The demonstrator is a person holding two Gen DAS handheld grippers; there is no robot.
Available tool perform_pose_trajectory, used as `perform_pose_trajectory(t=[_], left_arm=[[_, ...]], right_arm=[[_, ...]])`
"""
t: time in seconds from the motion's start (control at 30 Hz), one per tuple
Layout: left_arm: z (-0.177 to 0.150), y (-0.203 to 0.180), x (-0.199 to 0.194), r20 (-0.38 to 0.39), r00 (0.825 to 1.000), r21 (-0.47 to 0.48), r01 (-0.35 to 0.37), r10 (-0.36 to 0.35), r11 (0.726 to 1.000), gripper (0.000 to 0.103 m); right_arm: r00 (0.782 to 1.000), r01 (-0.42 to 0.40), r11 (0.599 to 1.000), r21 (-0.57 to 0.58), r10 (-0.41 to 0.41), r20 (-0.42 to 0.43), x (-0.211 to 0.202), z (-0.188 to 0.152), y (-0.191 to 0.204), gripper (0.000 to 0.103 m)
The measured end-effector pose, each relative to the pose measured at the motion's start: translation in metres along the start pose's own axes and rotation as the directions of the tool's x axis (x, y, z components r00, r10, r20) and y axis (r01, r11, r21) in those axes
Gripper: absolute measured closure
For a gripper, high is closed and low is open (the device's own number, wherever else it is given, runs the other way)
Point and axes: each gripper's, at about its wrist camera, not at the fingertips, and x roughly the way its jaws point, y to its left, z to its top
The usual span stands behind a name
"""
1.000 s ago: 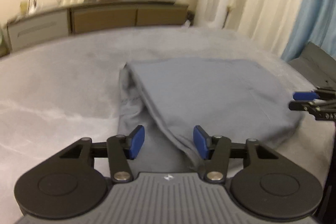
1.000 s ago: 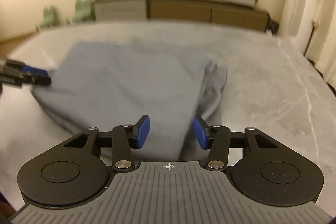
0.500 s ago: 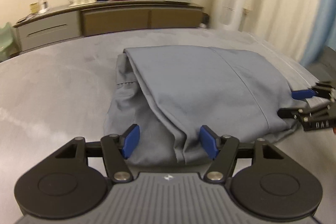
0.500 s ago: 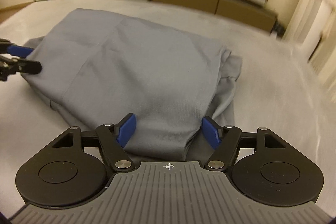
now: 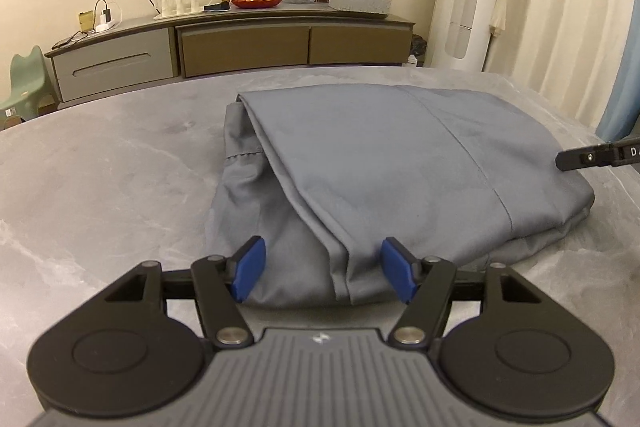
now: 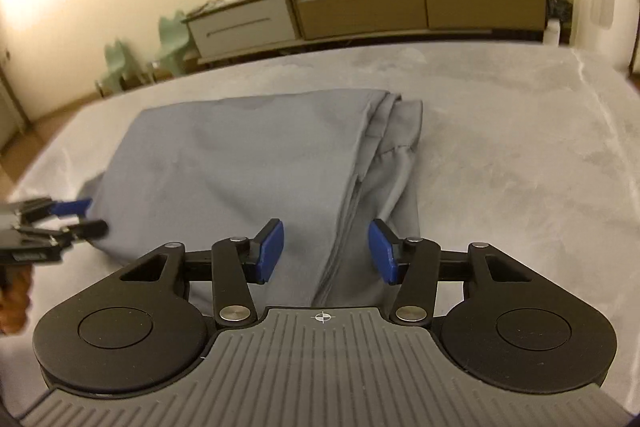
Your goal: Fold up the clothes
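Since a second ago the left gripper (image 5: 323, 273) has spread its jaws wider and come in low over the near edge of the folded grey garment (image 5: 384, 179). The right gripper (image 6: 326, 251) has widened too, the cloth's folded edge now lying between its blue pads (image 6: 271, 250).

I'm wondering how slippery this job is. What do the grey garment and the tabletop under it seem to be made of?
The folded blue-grey garment looks like a thin, smooth woven cloth with a matte finish: it shows stitched seams and soft creases. The grey tabletop looks like marble-patterned stone or a laminate copy, given its pale veins and dull sheen; which one I cannot tell.
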Motion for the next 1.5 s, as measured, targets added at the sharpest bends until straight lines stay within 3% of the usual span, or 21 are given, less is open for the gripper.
perform_pose_trajectory(t=[0.17, 0.23, 0.27, 0.33, 0.37, 0.43, 0.5, 0.6, 0.77, 1.13, 1.3, 1.5], left_arm=[[0.001, -0.004, -0.010, -0.022, 0.999, -0.039, -0.028, 0.028, 0.999, 0.035], [0.002, -0.006, -0.017, -0.027, 0.999, -0.070, -0.041, 0.039, 0.997, 0.033], [0.002, -0.007, -0.021, -0.031, 0.999, -0.086, -0.048, 0.045, 0.995, 0.032], [0.002, -0.010, -0.033, -0.025, 0.998, -0.115, -0.053, 0.050, 0.992, 0.014], [0.000, -0.013, -0.044, -0.013, 0.999, -0.128, -0.050, 0.049, 0.991, 0.011], [-0.005, -0.022, -0.064, 0.009, 0.999, -0.145, -0.041, 0.042, 0.989, 0.004], [-0.012, -0.033, -0.083, 0.030, 0.999, -0.151, -0.027, 0.032, 0.988, 0.000], [-0.021, -0.047, -0.098, 0.014, 0.999, -0.158, -0.029, 0.032, 0.987, 0.000], [-0.033, -0.065, -0.113, -0.022, 0.999, -0.186, -0.028, 0.024, 0.982, 0.000], [-0.029, -0.090, -0.127, 0.004, 1.000, -0.221, 0.010, -0.009, 0.975, 0.000], [-0.026, -0.104, -0.123, -0.022, 0.999, -0.246, 0.027, -0.034, 0.969, 0.000], [-0.030, -0.124, -0.125, -0.008, 1.000, -0.231, 0.022, -0.024, 0.973, 0.000]], right_arm=[[1.000, 0.009, 0.994, 0.113, -0.008, -0.006, -0.006, 0.004, -0.021, 0.059], [0.998, 0.064, 0.982, 0.175, -0.063, -0.012, -0.016, 0.005, -0.029, 0.050], [0.995, 0.096, 0.973, 0.210, -0.096, -0.014, -0.024, 0.003, -0.034, 0.051], [0.990, 0.138, 0.954, 0.264, -0.142, -0.007, -0.044, 0.000, -0.038, 0.049], [0.987, 0.155, 0.951, 0.267, -0.163, 0.005, -0.055, -0.002, -0.034, 0.047], [0.979, 0.181, 0.953, 0.244, -0.197, 0.042, -0.075, -0.003, -0.018, 0.028], [0.978, 0.168, 0.966, 0.195, -0.188, 0.088, -0.092, -0.008, 0.010, 0.016], [0.984, 0.115, 0.987, 0.110, -0.129, 0.123, -0.105, -0.019, 0.051, 0.009], [0.988, 0.091, 0.996, 0.024, -0.094, 0.123, -0.107, -0.030, 0.095, 0.009], [0.981, 0.138, 0.990, 0.018, -0.139, 0.132, -0.111, -0.038, 0.093, 0.008], [0.981, 0.140, 0.990, 0.021, -0.142, 0.134, -0.114, -0.039, 0.090, 0.008], [0.981, 0.144, 0.990, 0.011, -0.144, 0.132, -0.114, -0.040, 0.091, 0.008]])
